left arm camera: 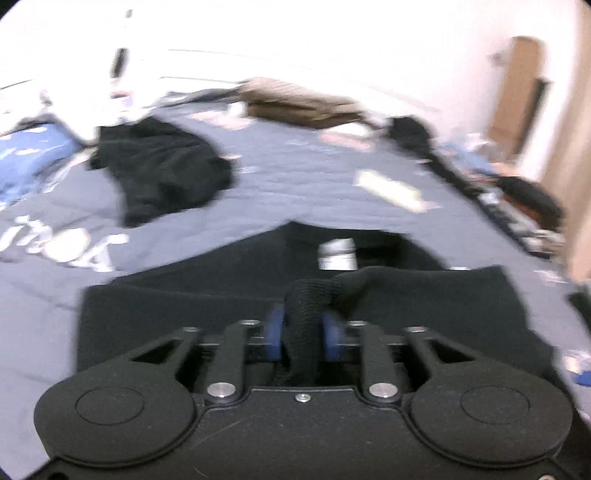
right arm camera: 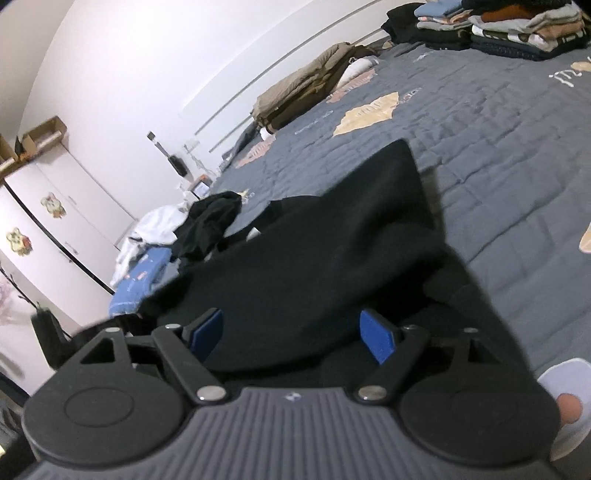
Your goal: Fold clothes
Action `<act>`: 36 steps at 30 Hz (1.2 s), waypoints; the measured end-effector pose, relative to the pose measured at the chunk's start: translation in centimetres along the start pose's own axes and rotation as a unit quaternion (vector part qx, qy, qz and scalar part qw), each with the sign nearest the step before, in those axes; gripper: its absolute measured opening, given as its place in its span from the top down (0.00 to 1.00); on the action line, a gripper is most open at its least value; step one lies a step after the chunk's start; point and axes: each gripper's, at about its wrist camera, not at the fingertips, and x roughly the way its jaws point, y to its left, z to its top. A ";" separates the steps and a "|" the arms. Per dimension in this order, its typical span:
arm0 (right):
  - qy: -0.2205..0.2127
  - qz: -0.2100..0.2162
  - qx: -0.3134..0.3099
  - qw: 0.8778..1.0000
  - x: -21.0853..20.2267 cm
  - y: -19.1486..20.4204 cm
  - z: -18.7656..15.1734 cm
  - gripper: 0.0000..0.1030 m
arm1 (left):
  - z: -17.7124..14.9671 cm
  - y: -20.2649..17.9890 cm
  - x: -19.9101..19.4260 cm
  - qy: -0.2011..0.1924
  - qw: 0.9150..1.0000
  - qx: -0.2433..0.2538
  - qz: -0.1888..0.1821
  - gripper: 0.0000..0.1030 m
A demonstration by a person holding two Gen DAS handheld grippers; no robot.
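Left tongs: my left gripper [left arm camera: 303,334] is pinching a bunched ridge of the black garment [left arm camera: 424,314] between its blue pads [left arm camera: 275,332], the jaws drawn close together on the cloth.
Right tongs: my right gripper [right arm camera: 293,334] is standing with its jaws wide apart, blue pads [right arm camera: 376,334] on either side of the black cloth, not squeezing it.
Garment: the black garment [right arm camera: 314,251] is lying spread on the grey quilt [right arm camera: 498,147], one corner pointing up toward the far side of the bed; a white label [left arm camera: 337,254] is showing at its neck opening.
Other clothes: a crumpled black piece [left arm camera: 162,170] is lying well apart on the quilt [left arm camera: 295,177], with white cloth [right arm camera: 159,225] and a blue item [right arm camera: 142,277] near it.
Folded stack: a pile of folded clothes [right arm camera: 517,29] is sitting at the far corner of the bed.
Far edge: a brown bundle [right arm camera: 306,92] is resting along the wall side.
Sharpness: my left view is blurring, so fine detail there is hard to tell.
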 end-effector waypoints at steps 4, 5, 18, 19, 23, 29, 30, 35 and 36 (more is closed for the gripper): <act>-0.002 -0.044 -0.042 0.998 -0.4 -0.2 0.6 0.22 | -1.3 0.5 -1.6 0.002 1.000 -0.013 0.013 0.41; -0.002 -0.058 -0.055 0.997 -0.5 -0.4 0.9 0.22 | -2.0 0.3 -2.4 0.004 1.000 -0.024 0.005 0.40; 0.008 -0.158 -0.207 0.965 0.5 -3.4 0.7 0.22 | -9.6 -9.3 -7.4 0.031 0.991 0.006 -0.128 0.27; 0.010 -0.155 -0.215 0.964 0.9 -3.3 0.4 0.22 | -9.8 -9.7 -7.4 0.031 0.991 0.013 -0.129 0.27; -0.019 -0.162 -0.238 0.957 2.0 -2.9 -0.2 0.22 | -10.6 -9.6 -7.2 0.032 0.988 -0.020 -0.147 0.27; -0.004 -0.183 -0.207 0.961 3.5 -4.5 -0.1 0.43 | -11.5 -9.4 -6.9 0.040 0.987 -0.028 -0.156 0.27; 0.002 -0.195 -0.196 0.961 3.8 -5.1 0.0 0.45 | -11.5 -9.3 -6.9 0.040 0.986 -0.030 -0.156 0.27; 0.009 -0.239 -0.162 0.957 3.0 -7.2 0.8 0.45 | -11.4 -9.1 -7.1 0.035 0.987 -0.034 -0.153 0.27; 0.016 -0.238 -0.159 0.958 2.8 -7.4 1.0 0.45 | -11.4 -9.0 -7.2 0.034 0.987 -0.035 -0.153 0.27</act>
